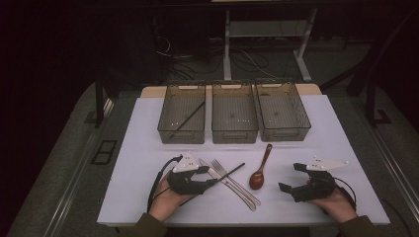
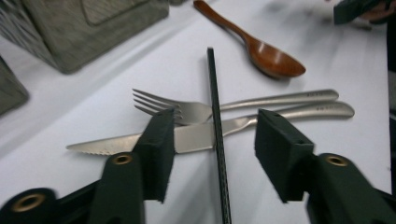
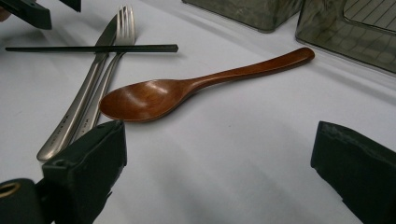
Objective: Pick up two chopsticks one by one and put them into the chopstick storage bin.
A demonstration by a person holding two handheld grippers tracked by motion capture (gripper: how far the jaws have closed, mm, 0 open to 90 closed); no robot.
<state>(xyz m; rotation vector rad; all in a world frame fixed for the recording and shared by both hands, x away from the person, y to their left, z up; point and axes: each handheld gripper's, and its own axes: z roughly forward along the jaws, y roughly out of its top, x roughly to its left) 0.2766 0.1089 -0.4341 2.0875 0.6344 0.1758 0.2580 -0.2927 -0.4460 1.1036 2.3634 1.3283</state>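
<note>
Left jaws: my left gripper (image 2: 215,154) stands wide, one pad on either side of the black chopstick (image 2: 217,140), neither pad touching it that I can see

Right jaws: my right gripper (image 3: 219,177) is spread wide over bare white table (image 1: 148,148), holding nothing, with the wooden spoon (image 3: 187,91) just ahead of it

Where the chopstick lies: flat, crossing on top of the knife (image 2: 154,142) and the fork (image 2: 187,109), which lie side by side between my two hands

Risk, catching metal: if I close low, the left-hand pad sits over the knife blade and I judge it could pinch or drag the knife along with the chopstick

Risk, rolling: the chopstick is thin and rests on rounded steel, so an off-centre squeeze may make it skid or tip out

Risk, scatter: lifting askew could nudge the fork toward the spoon

Bins: three mesh baskets (image 1: 235,129) stand in a row at the far side; the left one already holds a dark stick (image 1: 188,120), likely the mate

Hard to make out: the chopstick's near end runs off the bottom edge of the left gripper view, so I cannot tell how much lies behind my pads

Cut off: the baskets' contents are dim from above
</note>
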